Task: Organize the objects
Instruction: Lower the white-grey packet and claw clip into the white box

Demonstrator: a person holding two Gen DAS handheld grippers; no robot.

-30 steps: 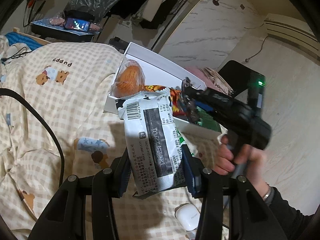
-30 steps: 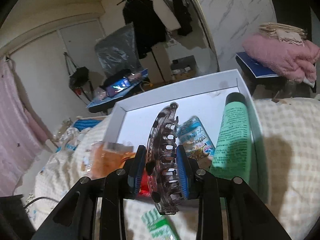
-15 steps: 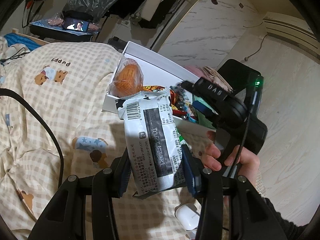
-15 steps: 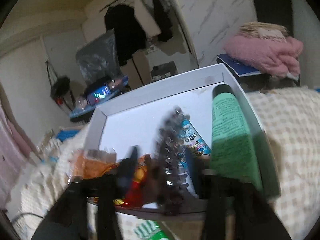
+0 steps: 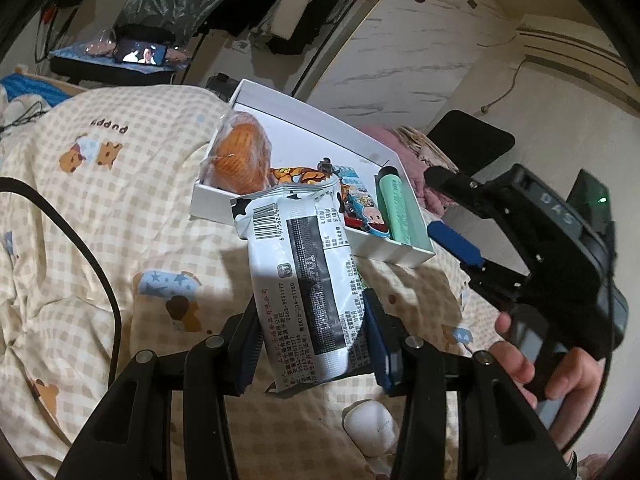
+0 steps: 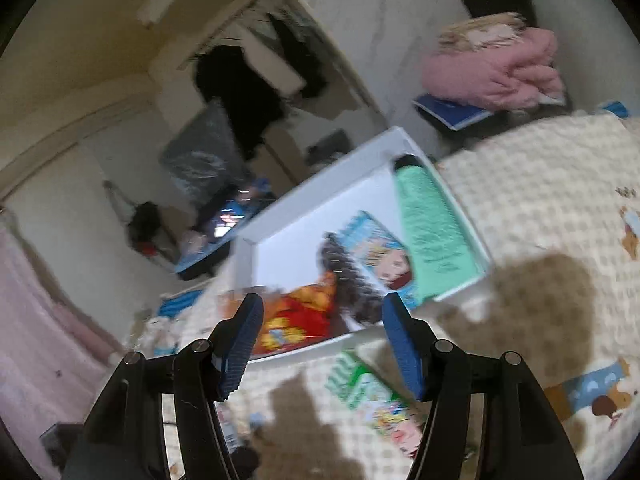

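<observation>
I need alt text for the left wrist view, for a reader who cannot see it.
The left gripper holds a white snack packet above a checked bedspread, before a white box holding other items. At right, a hand holds the open right gripper.

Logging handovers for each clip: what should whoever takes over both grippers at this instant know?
Left gripper: shut on the white-and-black printed snack packet, held above the checked bedspread, short of the white cardboard box.
Right gripper: open, empty.
Boxed already: dark toothed hair claw, mint-green tube, wrapped orange bun, cartoon packets.
Left: box the snack packet; the white earbud case lies on the bedspread.
</observation>
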